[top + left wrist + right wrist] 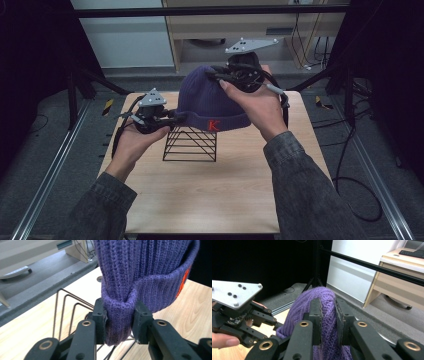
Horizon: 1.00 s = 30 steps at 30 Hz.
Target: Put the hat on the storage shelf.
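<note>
Left claw (119, 317) pinches the purple beanie's (212, 97) cuff, right claw (328, 315) apparently its crown.

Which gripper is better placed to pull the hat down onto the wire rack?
Probably the left gripper: its jaws pinch the hat's folded brim right beside the wire rack. The right gripper holds the crown, up top and farther from the rack.

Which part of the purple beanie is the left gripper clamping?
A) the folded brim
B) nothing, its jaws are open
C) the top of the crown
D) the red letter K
A: the left gripper pinches a fold of the beanie brim; the right gripper holds the crown.
</note>
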Motion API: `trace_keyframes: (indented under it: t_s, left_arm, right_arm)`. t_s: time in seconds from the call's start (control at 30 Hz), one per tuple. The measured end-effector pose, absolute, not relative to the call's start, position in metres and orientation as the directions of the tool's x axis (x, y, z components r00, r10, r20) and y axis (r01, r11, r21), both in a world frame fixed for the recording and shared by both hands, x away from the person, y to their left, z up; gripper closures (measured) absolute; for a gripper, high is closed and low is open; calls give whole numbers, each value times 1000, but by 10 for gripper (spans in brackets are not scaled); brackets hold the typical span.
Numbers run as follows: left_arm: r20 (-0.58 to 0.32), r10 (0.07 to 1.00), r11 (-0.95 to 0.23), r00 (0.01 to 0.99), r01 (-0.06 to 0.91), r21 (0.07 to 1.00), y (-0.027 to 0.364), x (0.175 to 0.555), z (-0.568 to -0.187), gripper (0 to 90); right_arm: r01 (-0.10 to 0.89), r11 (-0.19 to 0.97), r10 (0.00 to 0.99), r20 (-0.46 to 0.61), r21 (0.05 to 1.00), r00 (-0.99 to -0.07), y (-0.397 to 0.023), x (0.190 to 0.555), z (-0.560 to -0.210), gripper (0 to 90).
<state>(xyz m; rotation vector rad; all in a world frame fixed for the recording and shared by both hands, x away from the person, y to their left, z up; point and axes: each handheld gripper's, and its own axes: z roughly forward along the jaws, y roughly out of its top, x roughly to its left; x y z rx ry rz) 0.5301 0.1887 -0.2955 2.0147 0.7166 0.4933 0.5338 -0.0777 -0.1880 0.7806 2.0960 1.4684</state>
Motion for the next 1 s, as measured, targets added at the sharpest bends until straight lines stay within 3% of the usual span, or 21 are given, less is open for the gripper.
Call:
trace_keyframes:
  t_s: [1.0]
  left_arm:
    - [37, 739, -329, 673, 312, 891, 216, 535, -283, 728]
  right_arm:
    - [218, 256, 711, -31, 942, -702, -66, 569, -200, 773]
